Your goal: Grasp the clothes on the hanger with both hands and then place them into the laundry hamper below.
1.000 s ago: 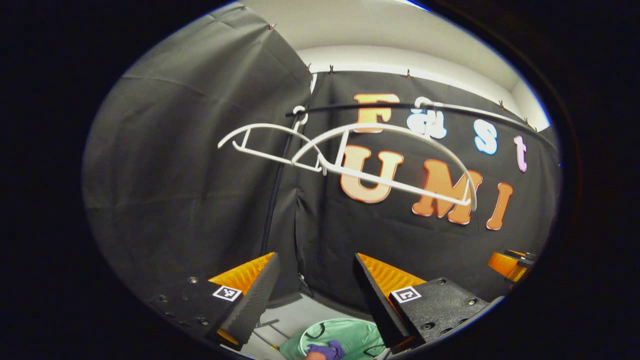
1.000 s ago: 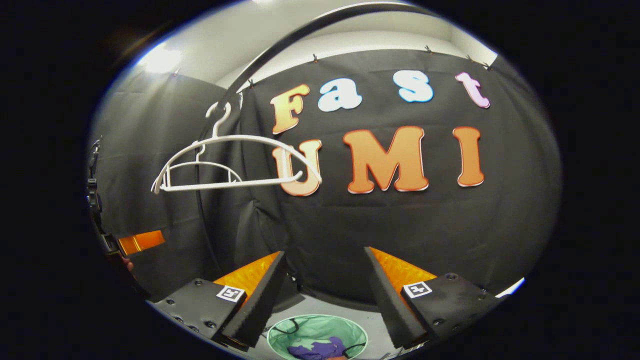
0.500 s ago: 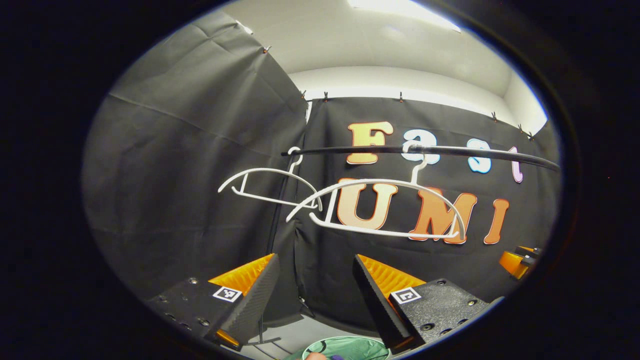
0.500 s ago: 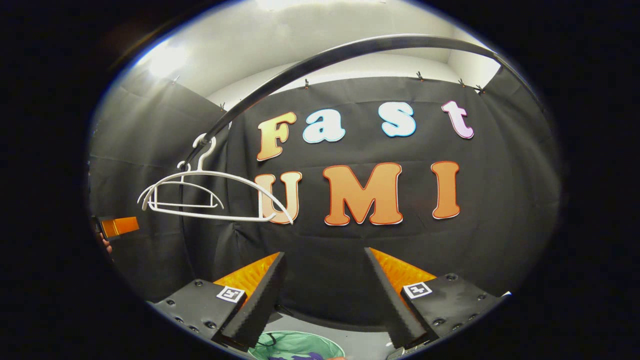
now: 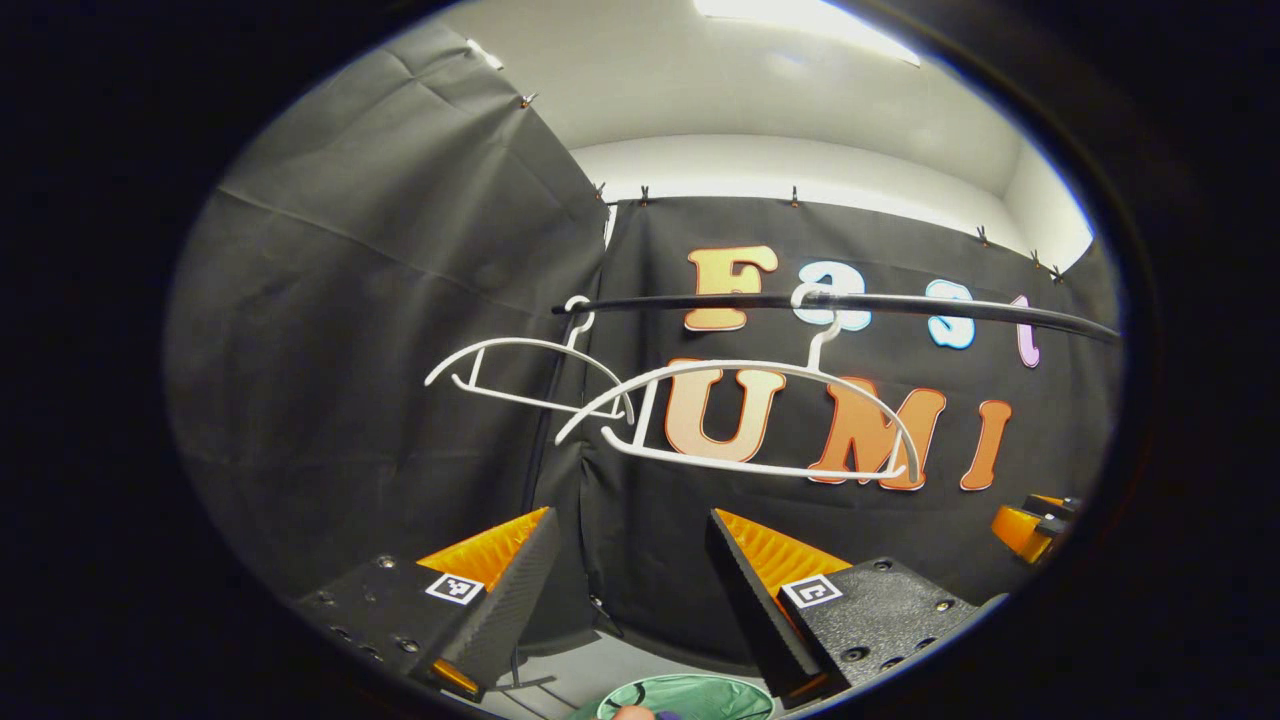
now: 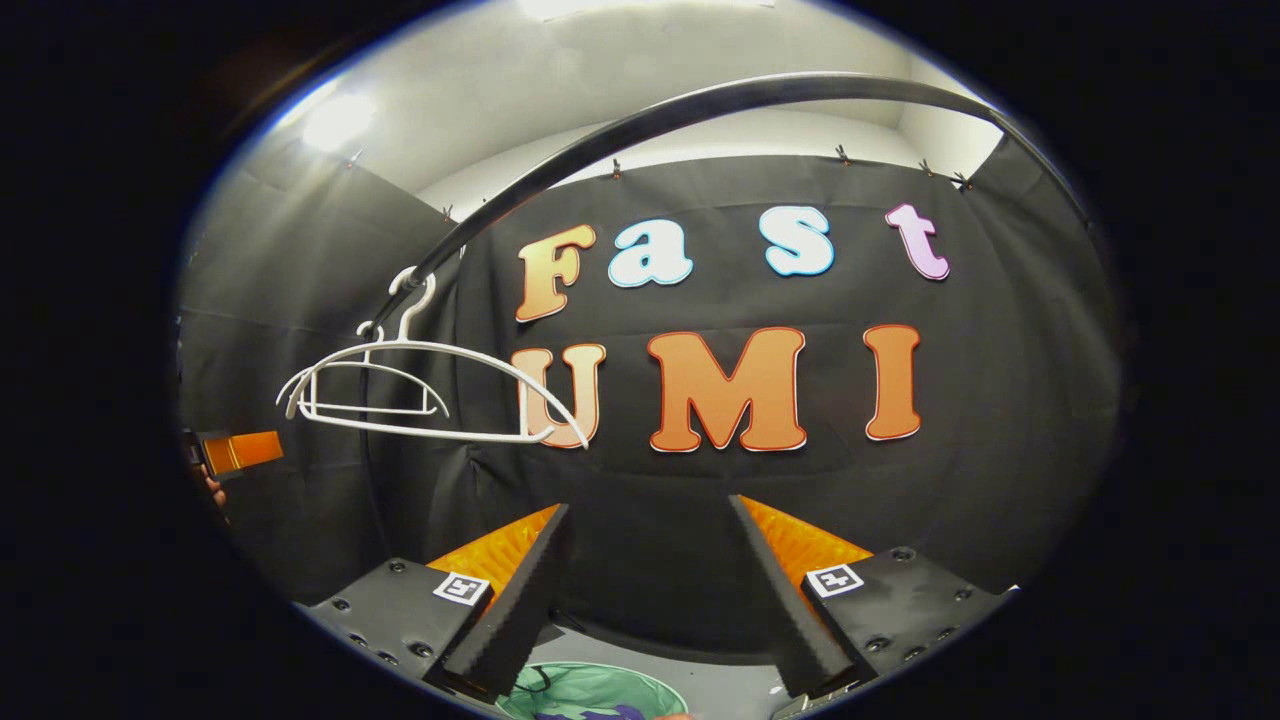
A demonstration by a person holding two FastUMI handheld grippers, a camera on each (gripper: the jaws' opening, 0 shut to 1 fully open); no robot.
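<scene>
Left gripper view: the left tool [image 5: 628, 590] is raised with its fingers spread wide and nothing between them. Ahead, a thin black horizontal rail [image 5: 900, 303] crosses the black cloth booth wall [image 5: 380, 330], and two bare white plastic hangers hook over it, the nearer hanger [image 5: 740, 415] to the right and the farther hanger [image 5: 525, 375] to the left, overlapping as seen from here. Above the cloth there's a pale wall and white ceiling [image 5: 760, 90] with a bright light. Down at the bottom edge, between the fingers, sits the rim of the round mint-green fabric laundry hamper [image 5: 700, 695] on a grey floor [image 5: 570, 680]. A scrap of purple clothing [image 5: 668, 715] just peeks inside it. At the far right edge, the right tool [image 5: 1030, 525] shows partly.

Right gripper view: the right tool [image 6: 650, 585] is also spread wide and holding nothing. The rail arcs overhead, both hangers dangling at the left. Below, the hamper's green rim shows on the floor, purple clothing lying inside. The left tool shows at the far left edge, a hand [image 6: 212, 490] behind it.
</scene>
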